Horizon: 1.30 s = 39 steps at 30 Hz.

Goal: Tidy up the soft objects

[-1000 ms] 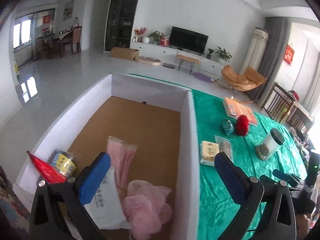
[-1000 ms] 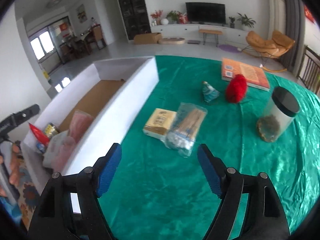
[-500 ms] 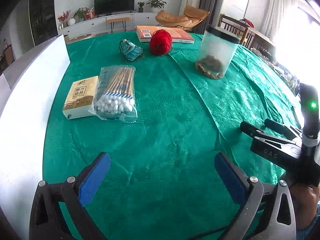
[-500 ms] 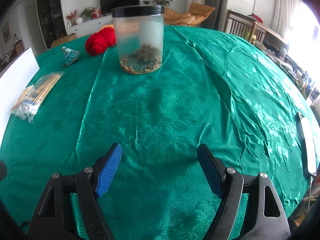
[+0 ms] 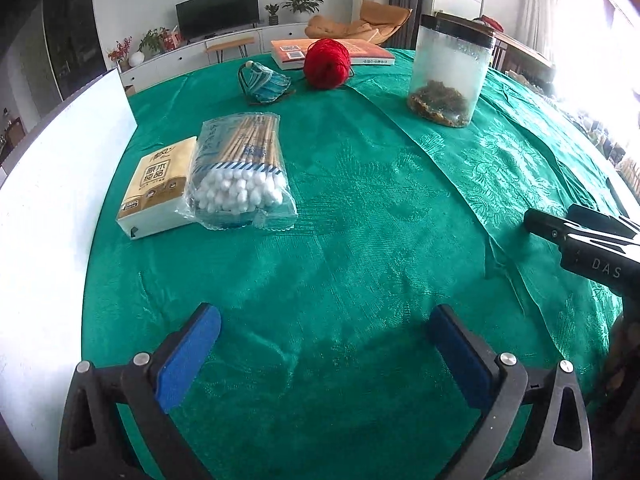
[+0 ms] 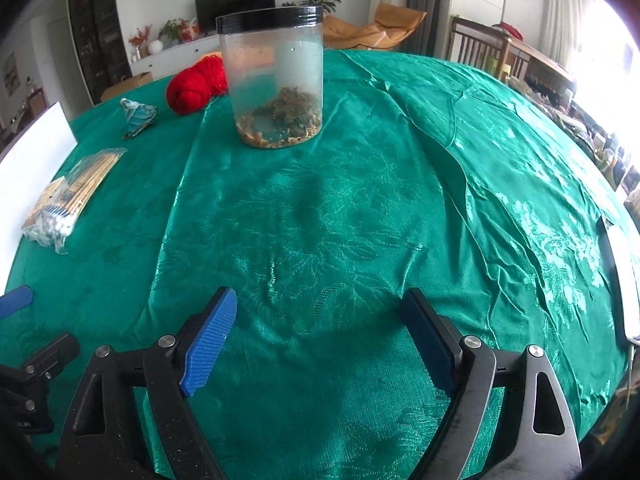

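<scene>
On the green tablecloth (image 5: 360, 208) lie a tissue pack (image 5: 154, 188), a bag of cotton swabs (image 5: 242, 172), a blue face mask (image 5: 262, 86) and a red yarn ball (image 5: 326, 62). My left gripper (image 5: 324, 334) hovers open over bare cloth, well short of them. My right gripper (image 6: 316, 322) also hangs over bare cloth, its jaws opening with nothing between them. From the right wrist, the swab bag (image 6: 68, 200), the mask (image 6: 138, 116) and the yarn (image 6: 190, 86) lie far left.
A clear jar with a black lid (image 6: 274, 80) stands mid-table, also seen as the jar (image 5: 450, 72) at the back right. An orange book (image 5: 332, 52) lies behind the yarn. The white wall of a box (image 5: 48, 208) borders the table's left side.
Both grippers swung right, away from the white box, and dropped toward the tablecloth. Over the last half second they barely moved; the right jaws widened slightly.
</scene>
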### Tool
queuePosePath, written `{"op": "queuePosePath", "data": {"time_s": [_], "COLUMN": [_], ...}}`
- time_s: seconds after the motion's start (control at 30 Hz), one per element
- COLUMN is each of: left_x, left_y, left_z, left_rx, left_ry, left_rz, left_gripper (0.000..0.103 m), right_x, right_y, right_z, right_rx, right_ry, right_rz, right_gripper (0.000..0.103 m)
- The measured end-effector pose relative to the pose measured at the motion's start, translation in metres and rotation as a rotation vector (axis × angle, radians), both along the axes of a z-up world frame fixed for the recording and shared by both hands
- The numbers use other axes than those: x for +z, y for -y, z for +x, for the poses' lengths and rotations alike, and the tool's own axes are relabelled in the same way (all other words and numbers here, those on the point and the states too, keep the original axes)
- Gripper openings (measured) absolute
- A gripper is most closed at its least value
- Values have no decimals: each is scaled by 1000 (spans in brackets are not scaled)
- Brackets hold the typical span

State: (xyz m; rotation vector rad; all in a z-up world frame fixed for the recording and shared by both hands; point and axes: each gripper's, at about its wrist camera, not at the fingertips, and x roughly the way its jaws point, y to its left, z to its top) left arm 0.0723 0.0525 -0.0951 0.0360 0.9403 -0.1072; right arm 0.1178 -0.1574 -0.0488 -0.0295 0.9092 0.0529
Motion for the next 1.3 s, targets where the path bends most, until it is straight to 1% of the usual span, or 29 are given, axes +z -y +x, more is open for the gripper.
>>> {"op": "queuePosePath", "data": {"time_s": [1.3], "left_x": [-1], "left_y": [1], "left_z": [3], "left_rx": [9], "left_ry": [7], "left_rz": [2], "left_gripper": [103], "right_x": [0], "right_y": [0], "right_z": [0], "right_rx": [3], "right_ry": [-1], "right_rz": [3], "right_gripper": [88]}}
